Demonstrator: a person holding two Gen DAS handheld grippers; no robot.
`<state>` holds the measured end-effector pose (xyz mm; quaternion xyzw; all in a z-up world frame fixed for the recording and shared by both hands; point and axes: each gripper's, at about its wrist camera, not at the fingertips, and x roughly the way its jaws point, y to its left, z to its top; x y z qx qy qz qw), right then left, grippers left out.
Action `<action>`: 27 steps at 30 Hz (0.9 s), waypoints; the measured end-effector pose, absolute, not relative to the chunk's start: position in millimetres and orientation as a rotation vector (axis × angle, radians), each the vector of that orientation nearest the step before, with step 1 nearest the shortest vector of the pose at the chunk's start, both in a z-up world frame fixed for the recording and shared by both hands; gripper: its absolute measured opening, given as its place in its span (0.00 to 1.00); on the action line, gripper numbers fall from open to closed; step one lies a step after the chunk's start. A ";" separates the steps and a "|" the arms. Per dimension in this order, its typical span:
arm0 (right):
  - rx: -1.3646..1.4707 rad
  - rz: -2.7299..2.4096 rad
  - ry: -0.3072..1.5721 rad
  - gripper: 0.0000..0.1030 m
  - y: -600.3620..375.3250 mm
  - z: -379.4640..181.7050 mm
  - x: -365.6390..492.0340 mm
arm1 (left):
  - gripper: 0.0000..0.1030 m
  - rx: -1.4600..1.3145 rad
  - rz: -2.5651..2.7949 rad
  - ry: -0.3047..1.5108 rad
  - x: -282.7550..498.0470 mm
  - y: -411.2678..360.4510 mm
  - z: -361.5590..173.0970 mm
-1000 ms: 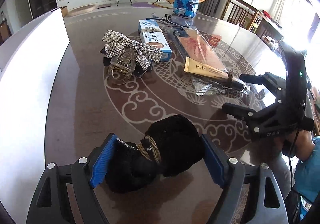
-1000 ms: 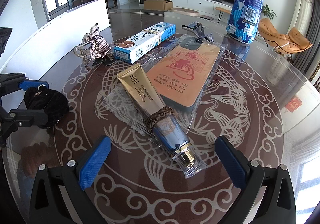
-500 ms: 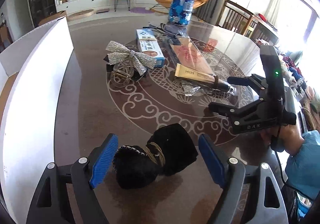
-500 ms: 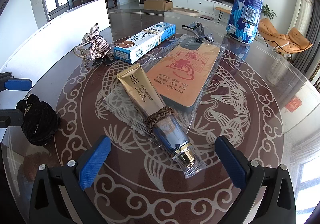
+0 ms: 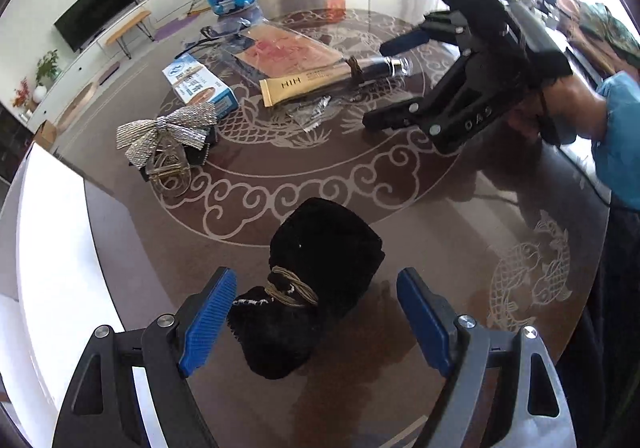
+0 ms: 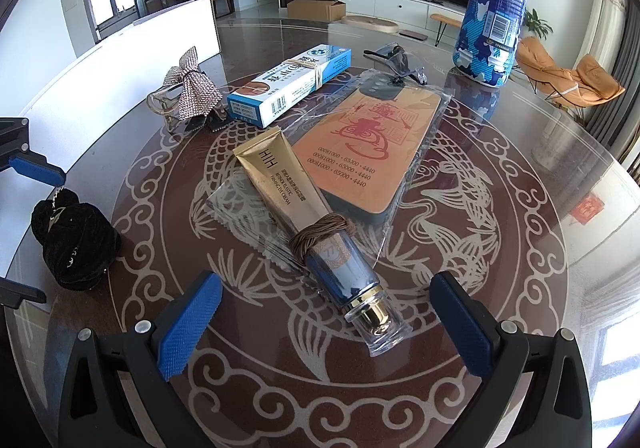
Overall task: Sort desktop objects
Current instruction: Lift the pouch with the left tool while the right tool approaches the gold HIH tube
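At the table's left edge, beside the white board (image 5: pixel 52 248): black velvet pouch (image 5: pixel 316 288), tied at the neck with tan cord, lying on the glass table (image 5: pixel 460 240).
Position relative to left gripper (image 5: pixel 316 324): between the blue pads, neck end nearest the left pad (image 5: pixel 208 320), perhaps touching it; right pad well clear. Jaws apart, not clamped.
Long axis: running away from the camera and slightly rightward, roughly along the fingers, so a closing grip would likely meet the narrow tied waist across its width.
Nearer hand: left, by judgement; pouch far to the left in the right wrist view (image 6: pixel 74 244).
Right gripper (image 6: pixel 324 320): jaws apart, empty, hovering over the capped end of the gold cream tube (image 6: pixel 304 220), which lies lengthwise between the pads.
Remaining stock, centre of table: blue-white box (image 6: pixel 292 84), packaged orange card (image 6: pixel 368 152), glitter bow clip (image 6: pixel 192 92), blue bottle (image 6: pixel 496 4).
Sorting status: judged early; most items unsorted.
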<state>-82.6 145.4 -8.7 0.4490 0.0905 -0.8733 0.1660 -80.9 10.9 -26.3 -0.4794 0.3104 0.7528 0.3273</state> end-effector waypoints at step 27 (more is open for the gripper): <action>1.288 -2.505 0.242 1.00 149.4 -8.5 -83.9 | 0.83 -1.387 2.665 0.126 -86.6 -53.1 -39.2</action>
